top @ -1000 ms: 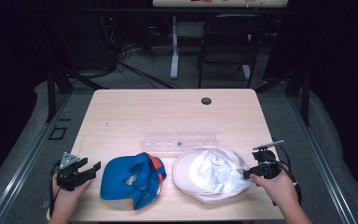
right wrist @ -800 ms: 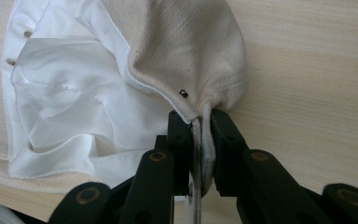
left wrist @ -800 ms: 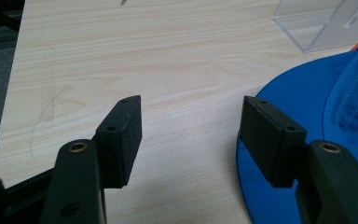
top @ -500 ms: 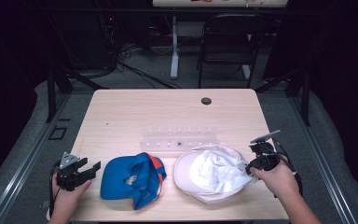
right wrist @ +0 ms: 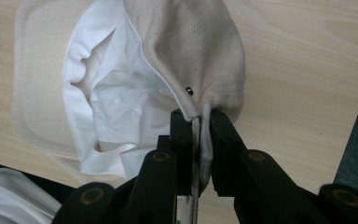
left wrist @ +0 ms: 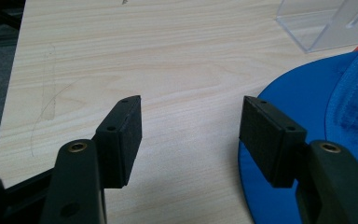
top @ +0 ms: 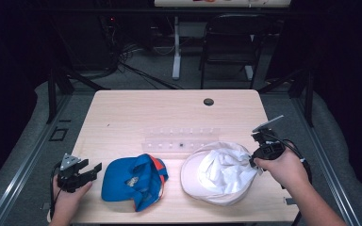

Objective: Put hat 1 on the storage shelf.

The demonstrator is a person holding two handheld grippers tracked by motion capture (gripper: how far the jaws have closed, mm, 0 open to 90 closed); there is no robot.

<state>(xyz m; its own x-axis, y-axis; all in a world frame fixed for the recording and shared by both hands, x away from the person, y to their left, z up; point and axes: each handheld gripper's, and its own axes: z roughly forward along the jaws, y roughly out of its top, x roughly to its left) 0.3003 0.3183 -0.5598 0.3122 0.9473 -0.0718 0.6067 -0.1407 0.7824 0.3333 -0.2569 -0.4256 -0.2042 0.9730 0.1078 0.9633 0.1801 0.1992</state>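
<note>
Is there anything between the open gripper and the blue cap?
No. The left gripper is open, with bare table between its fingers. The blue cap lies right beside one finger, with nothing visible in between.

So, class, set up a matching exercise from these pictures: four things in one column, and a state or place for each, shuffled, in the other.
Things
1. white cap
2. blue cap
3. left gripper
4. clear plastic rack

States or places
A. jaws open, holding nothing
B. pinched at its edge by the right gripper
C. lies on the table between the left gripper and the white cap
D. stands behind both caps

Pairs: 1-B, 2-C, 3-A, 4-D
</note>
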